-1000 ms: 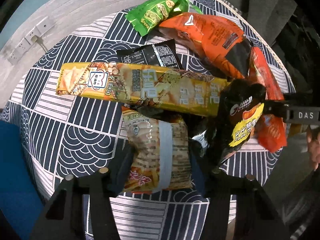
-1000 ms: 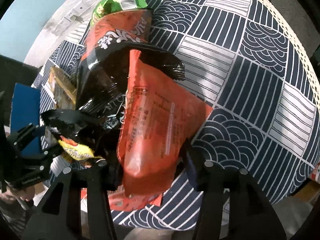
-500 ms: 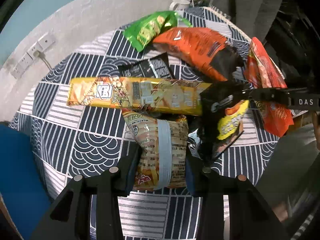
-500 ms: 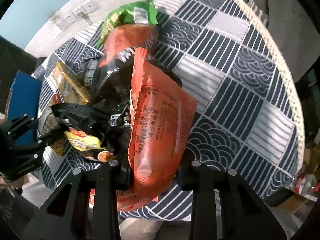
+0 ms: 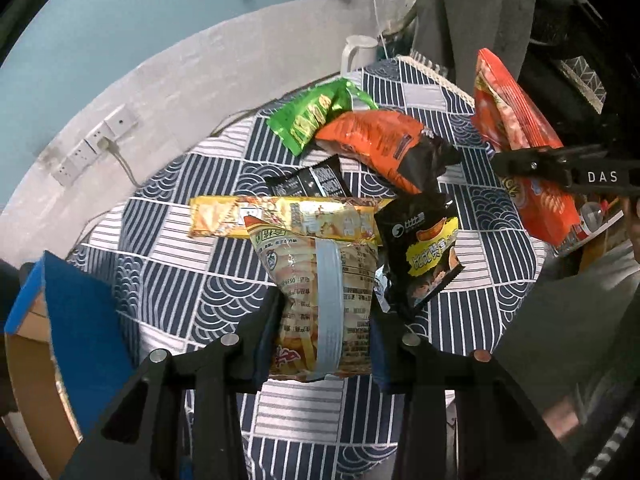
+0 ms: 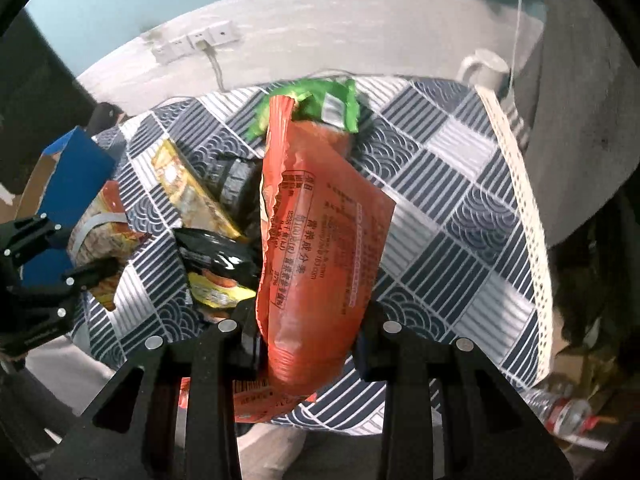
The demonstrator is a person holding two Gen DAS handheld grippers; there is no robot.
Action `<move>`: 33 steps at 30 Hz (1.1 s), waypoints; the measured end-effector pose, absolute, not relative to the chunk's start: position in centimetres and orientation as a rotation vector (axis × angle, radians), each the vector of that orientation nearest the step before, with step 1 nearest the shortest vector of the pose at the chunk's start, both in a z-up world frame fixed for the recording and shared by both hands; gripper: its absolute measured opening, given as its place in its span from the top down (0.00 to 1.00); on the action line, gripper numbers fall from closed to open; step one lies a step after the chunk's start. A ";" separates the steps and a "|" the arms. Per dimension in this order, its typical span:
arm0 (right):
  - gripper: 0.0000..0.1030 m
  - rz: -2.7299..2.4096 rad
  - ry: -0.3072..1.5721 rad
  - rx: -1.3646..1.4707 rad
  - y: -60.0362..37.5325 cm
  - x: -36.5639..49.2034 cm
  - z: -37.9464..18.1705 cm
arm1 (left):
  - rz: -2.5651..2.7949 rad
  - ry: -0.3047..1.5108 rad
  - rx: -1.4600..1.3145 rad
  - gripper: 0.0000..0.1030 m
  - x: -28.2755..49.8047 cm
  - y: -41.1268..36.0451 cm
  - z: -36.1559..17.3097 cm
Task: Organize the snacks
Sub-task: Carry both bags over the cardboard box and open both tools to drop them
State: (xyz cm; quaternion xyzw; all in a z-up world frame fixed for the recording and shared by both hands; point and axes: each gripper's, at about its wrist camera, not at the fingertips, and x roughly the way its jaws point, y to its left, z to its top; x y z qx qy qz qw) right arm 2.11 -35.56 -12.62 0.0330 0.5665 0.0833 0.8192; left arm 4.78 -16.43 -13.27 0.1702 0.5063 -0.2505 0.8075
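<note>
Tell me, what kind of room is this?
Probably a lived-in home room, not a shop or lab: a round table under a patterned cloth strewn with snack bags, a white mug at its far edge, and wall sockets with a cable plugged in.

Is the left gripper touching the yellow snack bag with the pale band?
Touching. The left wrist view shows the left gripper with both pads pressed against the yellow snack bag.

- Yellow chip bag (image 5: pixel 324 304) with a pale blue band: upright between the left claw's (image 5: pixel 322 344) jaws, pinched.
- Red-orange packet (image 6: pixel 320 256): upright, clamped in the right claw (image 6: pixel 308 340).
- Long yellow pack (image 5: pixel 280 216), black pouch (image 5: pixel 428 248), orange bag (image 5: pixel 384 144), green bag (image 5: pixel 312 116): lying beyond the left claw.
</note>
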 end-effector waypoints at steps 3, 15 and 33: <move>0.70 0.209 1.181 0.049 -34.6 2.1 -11.5 | -0.528 1.068 0.360 0.62 4.5 -15.9 -12.3; 0.70 0.336 1.100 -0.051 -30.0 2.3 -7.3 | -0.476 0.979 0.352 0.63 3.2 -12.8 -8.3; 0.70 0.476 1.035 -0.141 -22.2 4.2 -3.3 | -0.326 0.930 0.259 0.63 3.7 -4.8 -5.3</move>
